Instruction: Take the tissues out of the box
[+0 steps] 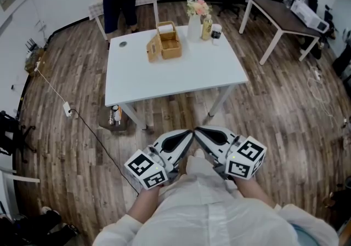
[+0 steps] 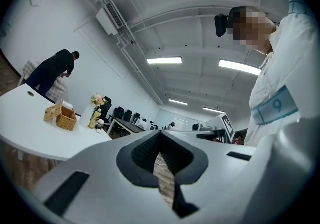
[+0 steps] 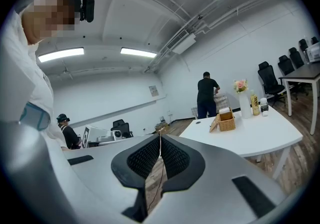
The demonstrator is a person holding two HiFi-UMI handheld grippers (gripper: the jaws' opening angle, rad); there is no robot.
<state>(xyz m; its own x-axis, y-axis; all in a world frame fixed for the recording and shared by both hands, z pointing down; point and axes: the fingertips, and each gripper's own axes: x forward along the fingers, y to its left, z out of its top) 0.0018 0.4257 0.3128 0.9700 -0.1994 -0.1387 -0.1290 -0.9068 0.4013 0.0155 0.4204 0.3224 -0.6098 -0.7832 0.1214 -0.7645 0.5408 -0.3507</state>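
The wicker tissue box (image 1: pixel 169 42) stands near the far edge of the white tabletop (image 1: pixel 181 75), well apart from both tools. The left gripper (image 1: pixel 185 136) and right gripper (image 1: pixel 205 134) are held roughly level before the person's chest, tips converging. Each has its jaws pressed together, empty.

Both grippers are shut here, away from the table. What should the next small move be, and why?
Probably step toward the table and bring one gripper toward the box. The left gripper and right gripper are both shut and empty, held close to the person's chest. The box stands on the table's far side, seemingly well out of reach.
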